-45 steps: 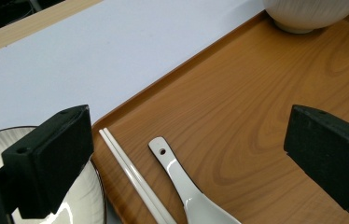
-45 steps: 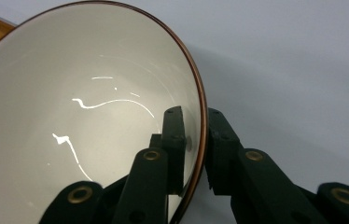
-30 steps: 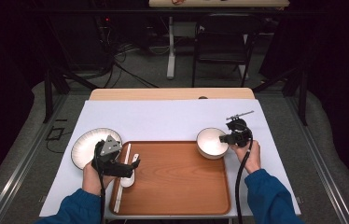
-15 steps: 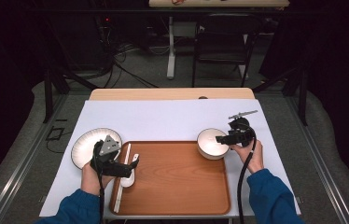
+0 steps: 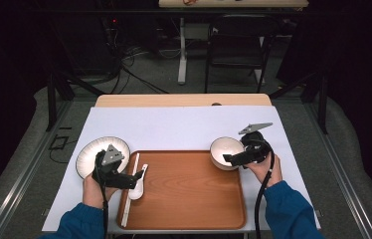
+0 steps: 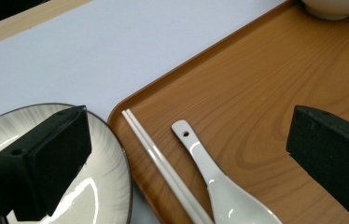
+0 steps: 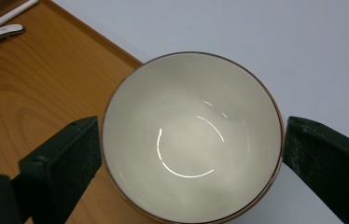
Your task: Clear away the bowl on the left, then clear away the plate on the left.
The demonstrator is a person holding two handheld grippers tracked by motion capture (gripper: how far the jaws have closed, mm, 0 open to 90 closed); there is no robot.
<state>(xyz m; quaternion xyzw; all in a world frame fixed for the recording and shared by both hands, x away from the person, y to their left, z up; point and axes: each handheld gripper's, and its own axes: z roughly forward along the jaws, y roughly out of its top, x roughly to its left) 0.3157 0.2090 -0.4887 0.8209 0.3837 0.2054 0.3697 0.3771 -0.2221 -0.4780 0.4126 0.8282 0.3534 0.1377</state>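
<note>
White ceramic bowl (image 5: 226,151) sits on the far right corner of the brown wooden tray (image 5: 189,199), overhanging its edge onto the white sheet. My right gripper (image 7: 189,154) has just been opening; its jaws stand apart on either side of the rim, pressing nothing (released, I judge). My left gripper (image 6: 186,154) hangs open over the white chopsticks (image 6: 163,168) and white ceramic spoon (image 6: 219,191), ready for either.

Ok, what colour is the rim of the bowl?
The bowl is creamy white inside with a thin brown rim; the right gripper view shows it best.
</note>
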